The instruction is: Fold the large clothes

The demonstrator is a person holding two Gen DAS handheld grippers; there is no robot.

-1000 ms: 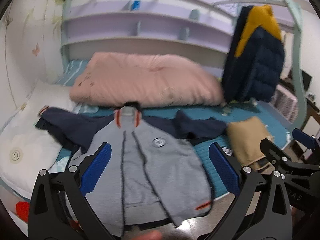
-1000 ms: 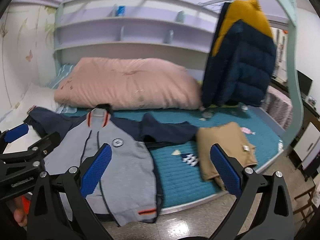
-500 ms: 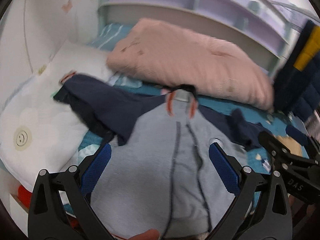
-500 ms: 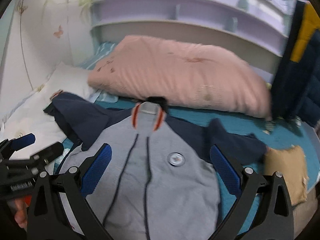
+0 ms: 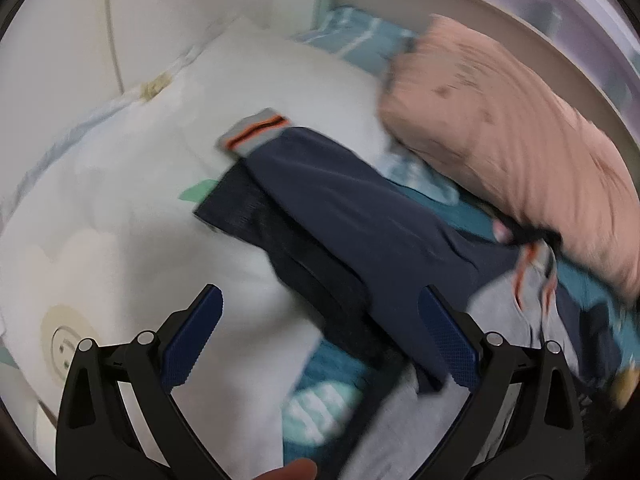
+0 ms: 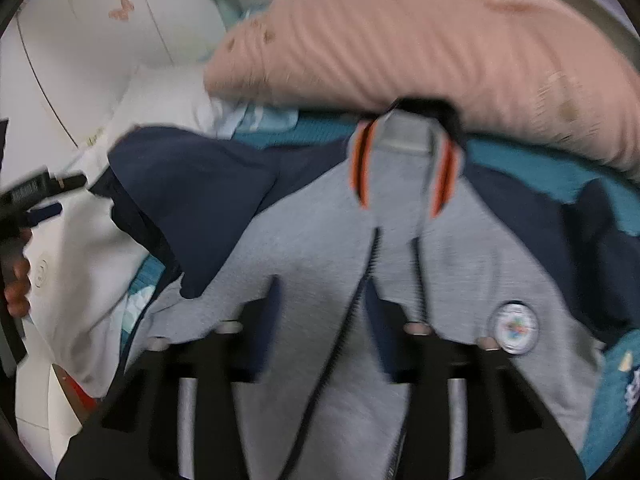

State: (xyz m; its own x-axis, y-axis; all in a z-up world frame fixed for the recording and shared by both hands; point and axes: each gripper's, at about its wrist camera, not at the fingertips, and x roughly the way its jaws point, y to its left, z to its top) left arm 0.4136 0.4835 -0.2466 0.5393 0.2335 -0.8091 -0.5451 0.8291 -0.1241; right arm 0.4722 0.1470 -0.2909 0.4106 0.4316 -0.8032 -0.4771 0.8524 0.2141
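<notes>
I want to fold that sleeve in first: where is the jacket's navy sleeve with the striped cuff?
In the left wrist view the navy sleeve stretches up-left from the jacket across the white pillow, left of the pink duvet.

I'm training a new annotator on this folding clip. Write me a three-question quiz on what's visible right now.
1. True or false: the left gripper is shut on the sleeve.
2. The sleeve's cuff lies on: A) pillow B) chair C) floor.
3. Fill in: the bright stripes on the collar are ___.
Key: 1 false (its jaws stand open, holding nothing); 2 A; 3 orange.
</notes>
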